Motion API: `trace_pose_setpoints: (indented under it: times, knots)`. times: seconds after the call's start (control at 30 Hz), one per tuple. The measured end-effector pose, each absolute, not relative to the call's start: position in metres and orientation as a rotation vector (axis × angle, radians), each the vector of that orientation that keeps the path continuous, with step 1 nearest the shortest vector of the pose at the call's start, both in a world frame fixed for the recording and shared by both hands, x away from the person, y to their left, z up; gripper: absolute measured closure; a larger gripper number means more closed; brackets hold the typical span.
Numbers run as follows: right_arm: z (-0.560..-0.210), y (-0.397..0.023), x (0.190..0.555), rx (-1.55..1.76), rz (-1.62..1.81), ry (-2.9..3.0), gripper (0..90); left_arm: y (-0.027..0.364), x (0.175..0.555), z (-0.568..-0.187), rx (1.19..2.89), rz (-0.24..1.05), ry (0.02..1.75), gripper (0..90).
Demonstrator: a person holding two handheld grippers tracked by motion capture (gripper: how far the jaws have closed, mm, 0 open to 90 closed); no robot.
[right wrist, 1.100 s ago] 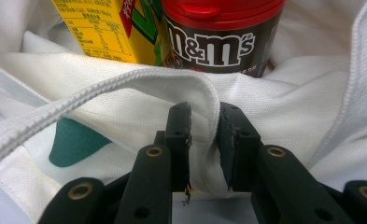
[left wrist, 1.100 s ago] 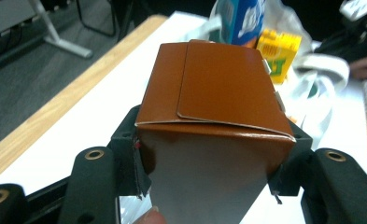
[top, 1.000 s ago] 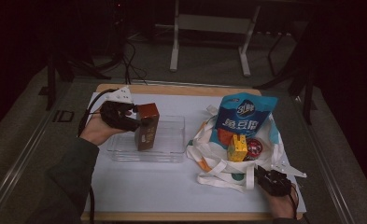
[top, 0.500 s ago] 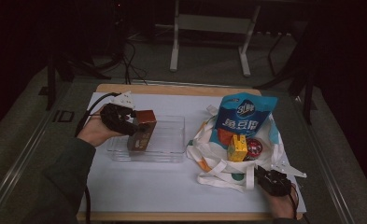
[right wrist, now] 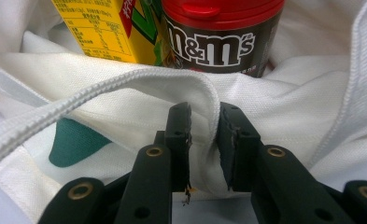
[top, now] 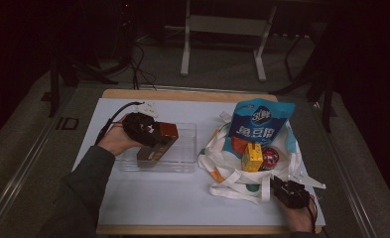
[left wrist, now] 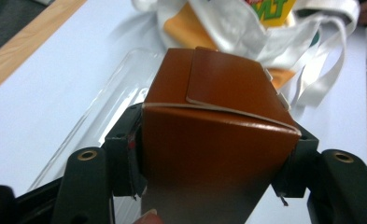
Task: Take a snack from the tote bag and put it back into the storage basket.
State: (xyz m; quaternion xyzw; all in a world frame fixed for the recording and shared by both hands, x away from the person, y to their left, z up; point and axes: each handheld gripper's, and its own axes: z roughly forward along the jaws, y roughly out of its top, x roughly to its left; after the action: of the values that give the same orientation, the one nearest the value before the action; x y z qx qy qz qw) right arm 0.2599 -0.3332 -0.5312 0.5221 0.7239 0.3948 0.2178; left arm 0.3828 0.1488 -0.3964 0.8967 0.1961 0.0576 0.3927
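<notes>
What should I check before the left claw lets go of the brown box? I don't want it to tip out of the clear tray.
1. Brown box over the clear tray: ok, it sits within the tray's outline.
2. Box resting on the tray floor: cannot tell; it is tilted in the high view.
3. Left claw release: not ok yet; its jaws have just been opening, but the box sits snug between the pads.
4. Right claw on the white bag: ok, a fold of the bag's edge sits between its narrow jaws.
5. Bag clear of the tray: ok, the bag lies beside it, apart from the box.
</notes>
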Motion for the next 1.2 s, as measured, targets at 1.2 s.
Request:
trace_pose_setpoints:
  times: [1.2]
  knots:
    - [-0.531, -0.334, 0.260, 1.448, 1.099, 2.004, 74.7, 0.092, 0.389, -0.445, 2.378, 0.028, 0.521, 31.3]
